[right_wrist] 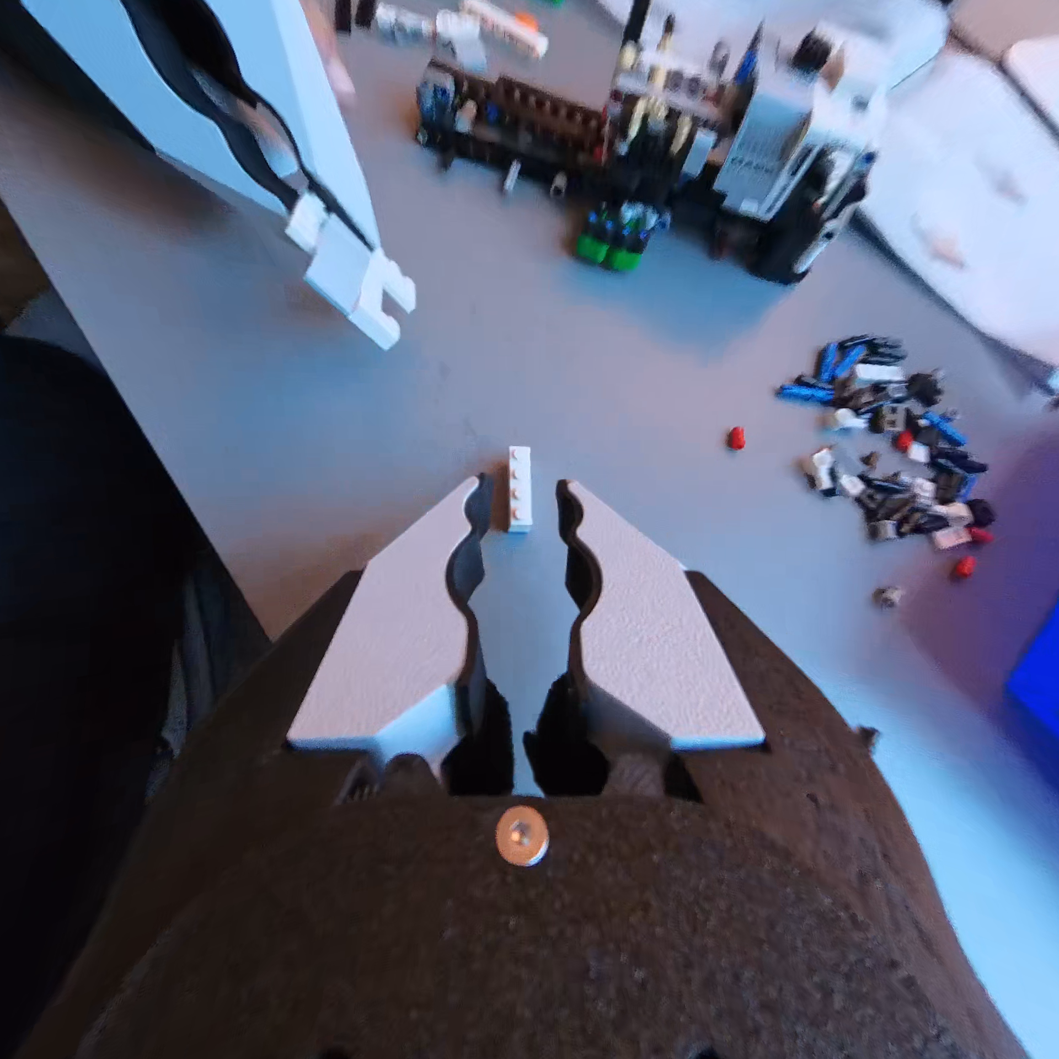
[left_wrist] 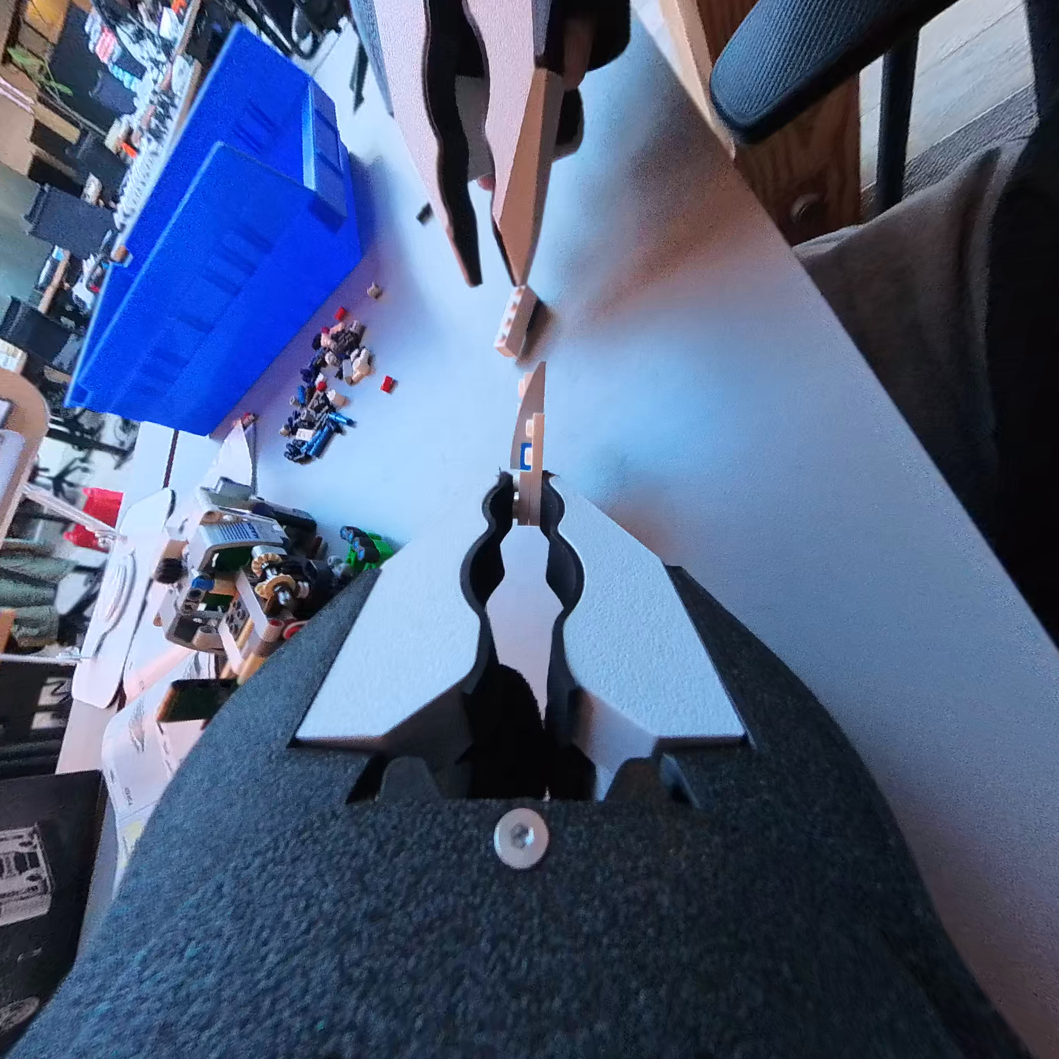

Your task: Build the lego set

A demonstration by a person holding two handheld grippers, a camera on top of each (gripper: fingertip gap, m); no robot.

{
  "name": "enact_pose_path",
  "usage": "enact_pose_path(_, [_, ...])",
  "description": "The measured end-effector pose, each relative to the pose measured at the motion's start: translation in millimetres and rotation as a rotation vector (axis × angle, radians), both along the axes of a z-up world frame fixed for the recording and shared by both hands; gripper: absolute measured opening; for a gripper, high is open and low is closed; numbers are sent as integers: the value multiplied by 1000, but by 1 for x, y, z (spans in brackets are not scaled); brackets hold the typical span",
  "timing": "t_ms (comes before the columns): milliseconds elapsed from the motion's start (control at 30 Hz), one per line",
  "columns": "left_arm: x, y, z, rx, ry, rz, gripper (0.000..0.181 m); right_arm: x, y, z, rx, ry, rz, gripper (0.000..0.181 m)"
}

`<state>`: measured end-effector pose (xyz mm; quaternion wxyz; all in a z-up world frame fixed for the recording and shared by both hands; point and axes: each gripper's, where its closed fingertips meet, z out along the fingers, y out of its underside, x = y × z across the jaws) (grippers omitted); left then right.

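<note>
Two claws: left claw (left_wrist: 528,498) grips white plate (left_wrist: 530,452); right claw (right_wrist: 522,493) gapes over white brick (right_wrist: 520,490).

White table (right_wrist: 286,401) with scattered lego pieces (right_wrist: 894,452)

Brick (right_wrist: 520,490) on table (right_wrist: 573,367), loose pieces (right_wrist: 894,458) right, model (right_wrist: 659,132) behind

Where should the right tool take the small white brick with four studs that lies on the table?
Grip the white brick across its two long sides, near the middle, coming from above. It lies flat on the table, lengthwise between the open fingers of the right tool, so its narrow width should fit the gap.
</note>
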<state>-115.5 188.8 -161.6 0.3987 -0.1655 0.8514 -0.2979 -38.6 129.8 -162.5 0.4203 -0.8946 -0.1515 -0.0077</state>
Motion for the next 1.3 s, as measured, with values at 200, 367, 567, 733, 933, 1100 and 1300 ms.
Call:
enact_pose_path(200, [8,6,-9,41,-10,62,7,1,9,-19,-96,38,49,16])
enact_pose_path(367, [15,9,-8,69,-80,100,7,-14,23,-7,-86,135,96,7])
enact_pose_path(567, [22,17,-8,174,-190,148,7,-62,49,24,-230,376,151,7])
enact_pose_path(733, [23,22,-3,267,-274,166,7,-68,61,15,-342,217,168,7])
enact_pose_path(933, [22,21,-6,284,-266,166,7,-70,64,9,-435,202,139,7])
enact_pose_path(1100, [22,21,-3,159,-200,186,7,-67,68,12,-437,199,122,13])
enact_pose_path(1300, [23,24,3,92,-188,211,7,-66,75,20,-419,148,160,12])
